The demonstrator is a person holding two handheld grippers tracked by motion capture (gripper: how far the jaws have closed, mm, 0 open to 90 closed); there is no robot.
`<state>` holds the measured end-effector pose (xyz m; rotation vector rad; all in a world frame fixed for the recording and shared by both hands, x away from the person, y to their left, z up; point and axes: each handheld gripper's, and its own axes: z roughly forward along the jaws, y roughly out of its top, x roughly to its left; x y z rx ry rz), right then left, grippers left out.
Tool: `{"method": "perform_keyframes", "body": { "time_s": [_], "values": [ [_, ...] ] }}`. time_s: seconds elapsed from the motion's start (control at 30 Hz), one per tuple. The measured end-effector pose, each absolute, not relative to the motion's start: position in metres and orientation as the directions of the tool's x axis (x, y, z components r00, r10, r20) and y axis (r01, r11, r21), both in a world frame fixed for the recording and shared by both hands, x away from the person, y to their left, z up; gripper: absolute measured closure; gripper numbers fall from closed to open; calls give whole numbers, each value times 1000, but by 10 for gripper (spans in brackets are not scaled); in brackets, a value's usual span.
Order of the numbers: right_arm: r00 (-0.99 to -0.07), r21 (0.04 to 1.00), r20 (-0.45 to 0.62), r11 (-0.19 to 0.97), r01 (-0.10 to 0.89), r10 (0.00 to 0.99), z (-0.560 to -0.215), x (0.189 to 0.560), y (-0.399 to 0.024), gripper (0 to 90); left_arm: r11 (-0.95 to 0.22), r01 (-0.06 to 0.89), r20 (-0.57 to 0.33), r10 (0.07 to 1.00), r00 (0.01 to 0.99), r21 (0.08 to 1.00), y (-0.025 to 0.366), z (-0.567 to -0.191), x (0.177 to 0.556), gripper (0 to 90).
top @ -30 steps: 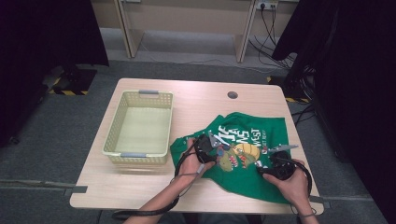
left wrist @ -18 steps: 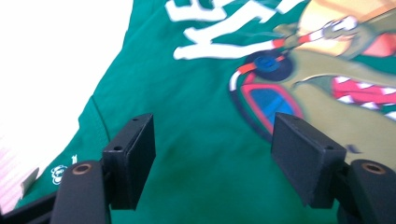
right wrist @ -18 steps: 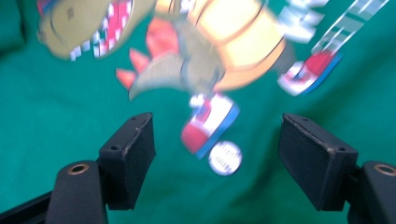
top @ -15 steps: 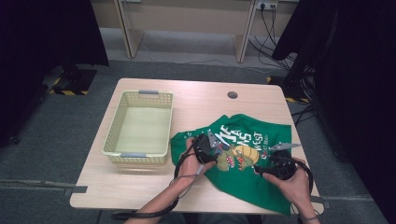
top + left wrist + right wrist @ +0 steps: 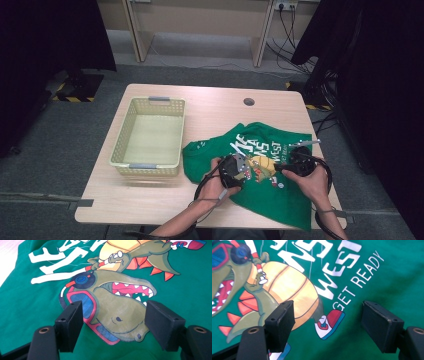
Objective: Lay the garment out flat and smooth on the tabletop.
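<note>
**High view: both tongs over the green shirt**

High view: a green T-shirt (image 5: pixel 260 175) lies spread on the near right part of the table (image 5: pixel 210 107), dinosaur print facing up. An empty yellow basket (image 5: pixel 150 137) sits to its left, just beside the shirt's left edge.

Left tongs (image 5: pixel 245 167) rest over the middle of the print, held by the person's left hand (image 5: pixel 217 182). Right tongs (image 5: pixel 280 169) sit just to the right, pointing left toward the print, in the right hand (image 5: pixel 310 180).

Left gripper view: jaws stand wide apart over the dinosaur's head (image 5: pixel 117 312), nothing clamped between them; cloth lies flat beneath.

Right gripper view: jaws likewise wide apart, above the dinosaur's red shoe (image 5: pixel 329 323) and the white "GET READY" lettering (image 5: pixel 359 280). No fold of cloth pinched.
</note>
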<state>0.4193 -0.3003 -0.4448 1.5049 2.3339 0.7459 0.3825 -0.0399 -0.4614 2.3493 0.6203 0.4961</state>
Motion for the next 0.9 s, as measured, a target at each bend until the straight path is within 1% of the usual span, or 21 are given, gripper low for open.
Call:
{"method": "perform_keyframes", "body": {
  "time_s": [0.37, 0.67, 0.9],
  "values": [
    [-435, 537, 20, 357, 764, 900, -450, 414, -301, 291, -678, 318, 177, 555, 813, 663, -35, -461, 389, 322],
    [-464, 523, -2, 397, 755, 886, -450, 395, -293, 280, -674, 348, 186, 587, 788, 652, -25, -460, 402, 333],
    [-489, 502, 7, 420, 756, 872, -449, 377, -283, 280, -672, 369, 196, 609, 769, 642, -15, -459, 411, 338]
  ]
}}
